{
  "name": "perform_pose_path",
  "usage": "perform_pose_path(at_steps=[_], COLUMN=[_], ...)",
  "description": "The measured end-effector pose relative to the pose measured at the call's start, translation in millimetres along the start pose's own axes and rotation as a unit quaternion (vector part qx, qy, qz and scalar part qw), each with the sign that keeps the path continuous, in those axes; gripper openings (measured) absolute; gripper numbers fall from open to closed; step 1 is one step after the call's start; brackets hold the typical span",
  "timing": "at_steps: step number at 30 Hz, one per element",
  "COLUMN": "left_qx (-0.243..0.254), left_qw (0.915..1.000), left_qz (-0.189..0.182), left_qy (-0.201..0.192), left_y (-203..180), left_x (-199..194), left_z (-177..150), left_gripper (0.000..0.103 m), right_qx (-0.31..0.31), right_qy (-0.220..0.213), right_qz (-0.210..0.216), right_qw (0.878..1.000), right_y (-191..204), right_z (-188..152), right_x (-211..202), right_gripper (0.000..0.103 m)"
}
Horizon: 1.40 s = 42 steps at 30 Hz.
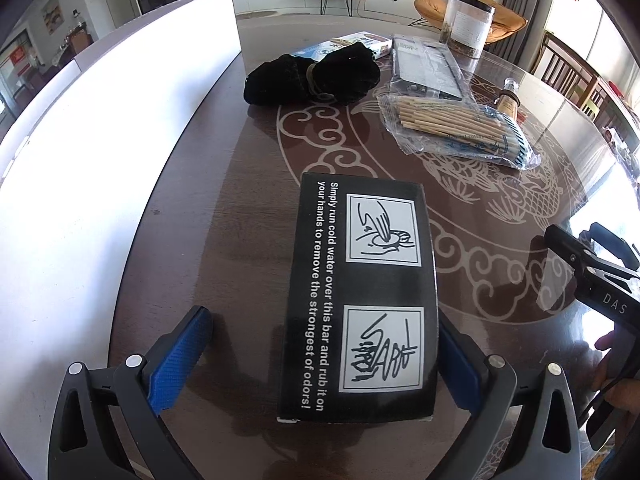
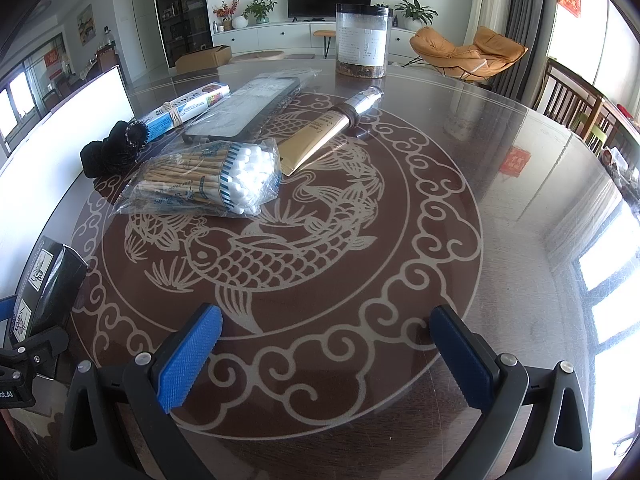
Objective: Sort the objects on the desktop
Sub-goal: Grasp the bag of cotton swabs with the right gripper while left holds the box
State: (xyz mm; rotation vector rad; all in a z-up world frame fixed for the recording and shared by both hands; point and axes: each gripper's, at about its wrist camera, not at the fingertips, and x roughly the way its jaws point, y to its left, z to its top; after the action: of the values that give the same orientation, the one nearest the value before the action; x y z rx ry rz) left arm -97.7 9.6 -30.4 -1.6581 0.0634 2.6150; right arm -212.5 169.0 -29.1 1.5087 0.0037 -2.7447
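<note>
A black box (image 1: 360, 300) with white print and hand-washing pictures lies on the dark patterned table (image 1: 248, 240) between the fingers of my left gripper (image 1: 320, 360). The jaws are open; the right pad is at the box's side, the left pad stands well apart. The box also shows at the left edge of the right wrist view (image 2: 48, 280). My right gripper (image 2: 324, 360) is open and empty over the fish pattern; it shows at the right edge of the left wrist view (image 1: 592, 272).
A bag of cotton swabs (image 2: 208, 180), a black fabric bundle (image 2: 112, 148), a flat packaged item (image 2: 248, 108), a blue-white box (image 2: 188, 106), a gold tube (image 2: 332, 128) and a clear jar (image 2: 362, 40) lie further back. A white board (image 1: 100, 140) stands along the left.
</note>
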Motion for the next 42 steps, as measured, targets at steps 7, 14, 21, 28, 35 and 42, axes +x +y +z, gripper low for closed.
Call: perform_pose_path(at_steps=[7, 14, 21, 28, 35, 42], left_qx=[0.020, 0.004, -0.025, -0.028, -0.025, -0.033], left_qw=[0.9996, 0.9998, 0.9996, 0.9994, 0.9996, 0.9993], left_qz=[0.012, 0.009, 0.010, 0.014, 0.013, 0.015], left_qy=[-0.016, -0.017, -0.013, -0.010, -0.008, -0.011], left_y=[-8, 8, 17, 17, 17, 19], left_x=[-1, -2, 1, 0, -1, 0], left_z=[4, 0, 2, 1, -2, -2], left_gripper=[0.101, 0.100, 0.100, 0.101, 0.101, 0.103], right_qx=[-0.208, -0.254, -0.228, -0.097, -0.161, -0.211], right_qy=[-0.127, 0.004, 0.079, 0.098, 0.043, 0.006], right_qz=[0.042, 0.090, 0.139, 0.207, 0.168, 0.126], right_qw=[0.969, 0.963, 0.961, 0.969, 0.971, 0.969], right_y=[51, 90, 72, 32, 47, 72], right_z=[73, 125, 82, 30, 21, 8], right_x=[-37, 36, 44, -2, -2, 11], right_gripper=[0.103, 0.082, 0.056, 0.082, 0.094, 0.103])
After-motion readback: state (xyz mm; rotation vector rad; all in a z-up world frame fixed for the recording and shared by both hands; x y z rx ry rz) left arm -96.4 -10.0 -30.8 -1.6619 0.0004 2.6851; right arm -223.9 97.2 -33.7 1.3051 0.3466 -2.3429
